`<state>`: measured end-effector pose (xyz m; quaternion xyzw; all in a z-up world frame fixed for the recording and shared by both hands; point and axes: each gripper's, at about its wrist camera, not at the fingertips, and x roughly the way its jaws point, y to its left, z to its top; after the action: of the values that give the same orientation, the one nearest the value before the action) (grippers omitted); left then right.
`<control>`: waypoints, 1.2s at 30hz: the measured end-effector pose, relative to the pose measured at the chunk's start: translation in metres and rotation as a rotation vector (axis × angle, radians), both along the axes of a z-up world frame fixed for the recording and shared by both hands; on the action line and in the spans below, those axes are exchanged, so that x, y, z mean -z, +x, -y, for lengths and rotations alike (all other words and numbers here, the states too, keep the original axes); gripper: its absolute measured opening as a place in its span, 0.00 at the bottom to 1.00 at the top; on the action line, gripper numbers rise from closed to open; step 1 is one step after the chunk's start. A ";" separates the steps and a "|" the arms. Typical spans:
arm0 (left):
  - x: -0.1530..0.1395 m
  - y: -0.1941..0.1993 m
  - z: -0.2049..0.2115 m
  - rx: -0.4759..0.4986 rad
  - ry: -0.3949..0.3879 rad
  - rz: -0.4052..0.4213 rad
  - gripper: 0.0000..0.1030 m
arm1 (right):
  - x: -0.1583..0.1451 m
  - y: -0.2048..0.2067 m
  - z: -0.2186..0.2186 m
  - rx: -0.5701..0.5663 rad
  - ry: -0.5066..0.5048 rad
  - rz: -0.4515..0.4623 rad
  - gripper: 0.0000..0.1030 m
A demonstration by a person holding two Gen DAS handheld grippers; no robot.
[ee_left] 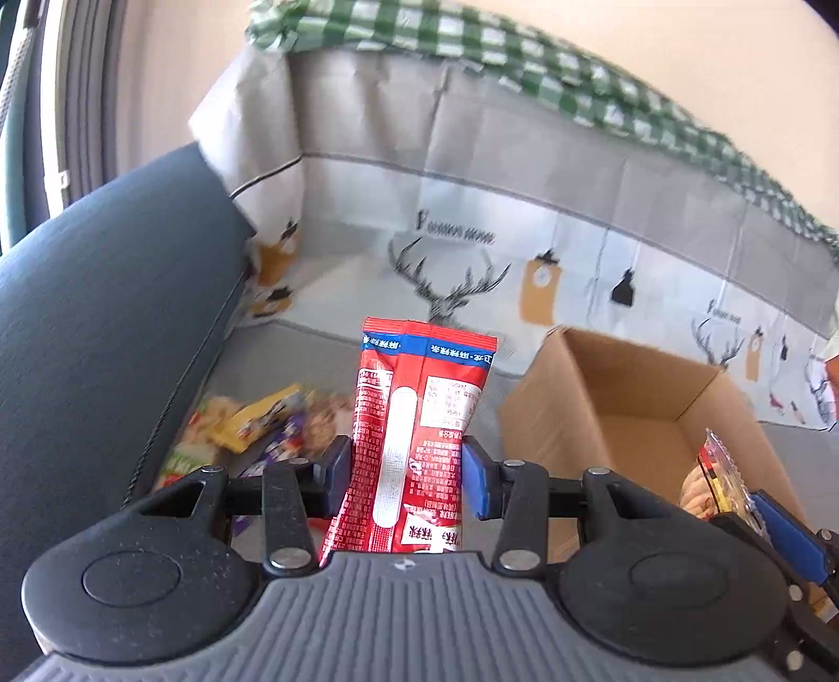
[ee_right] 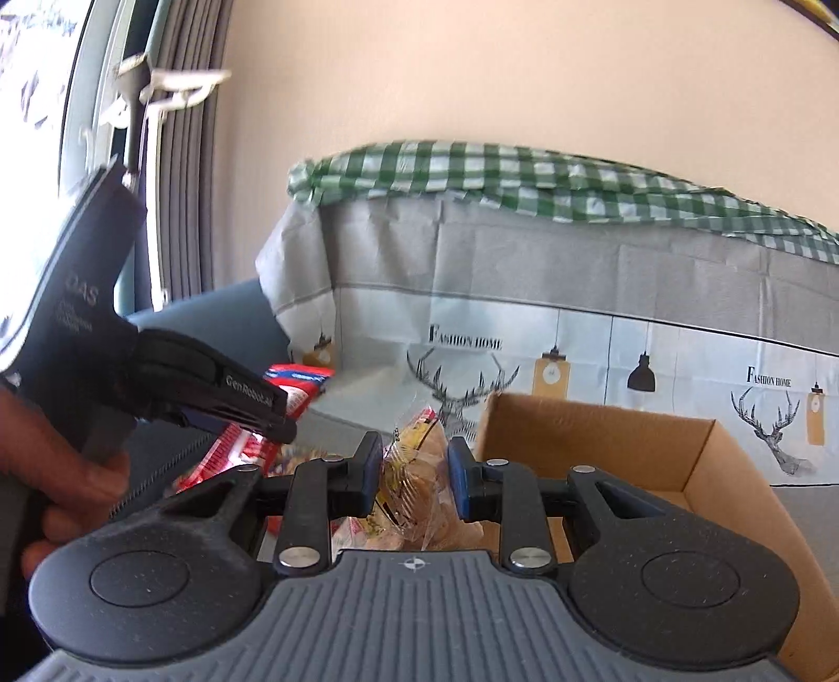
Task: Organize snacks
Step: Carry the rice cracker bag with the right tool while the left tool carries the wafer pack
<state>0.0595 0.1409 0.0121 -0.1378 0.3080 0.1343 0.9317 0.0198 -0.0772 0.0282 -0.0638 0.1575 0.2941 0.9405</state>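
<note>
My left gripper (ee_left: 406, 475) is shut on a red snack packet (ee_left: 414, 419) that stands upright between the blue pads, above the grey cloth. My right gripper (ee_right: 411, 480) is shut on a clear yellow-printed snack bag (ee_right: 414, 472), held left of an open cardboard box (ee_right: 629, 446). The box (ee_left: 629, 398) shows right of the red packet in the left wrist view, with the right gripper's bag (ee_left: 718, 477) at its near side. The left gripper and red packet (ee_right: 299, 388) show at left in the right wrist view.
A pile of loose snack packets (ee_left: 262, 425) lies on the cloth left of the left gripper, beside a dark blue cushion (ee_left: 105, 325). A deer-print cloth (ee_left: 472, 236) topped by a green checked cloth (ee_left: 472, 36) hangs behind.
</note>
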 end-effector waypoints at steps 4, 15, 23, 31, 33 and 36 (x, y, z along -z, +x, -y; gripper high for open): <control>-0.007 0.005 0.016 0.032 0.022 0.063 0.47 | -0.009 0.004 0.020 0.013 0.054 0.014 0.27; -0.015 0.023 0.075 0.170 0.006 0.193 0.47 | -0.014 0.034 0.071 0.195 0.099 0.004 0.27; -0.015 0.033 0.135 0.332 0.041 0.265 0.47 | -0.002 0.056 0.105 0.364 0.094 -0.026 0.27; -0.007 0.040 0.164 0.416 0.060 0.263 0.47 | 0.006 0.061 0.124 0.435 0.084 -0.028 0.27; -0.005 0.041 0.164 0.420 0.056 0.258 0.47 | 0.006 0.062 0.126 0.441 0.085 -0.031 0.27; -0.003 0.044 0.163 0.417 0.049 0.249 0.47 | 0.008 0.063 0.124 0.442 0.082 -0.035 0.27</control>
<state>0.1038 -0.0217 0.0146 -0.0642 0.2091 -0.0715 0.9732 0.0829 -0.2014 0.0207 0.0158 0.1717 0.0880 0.9811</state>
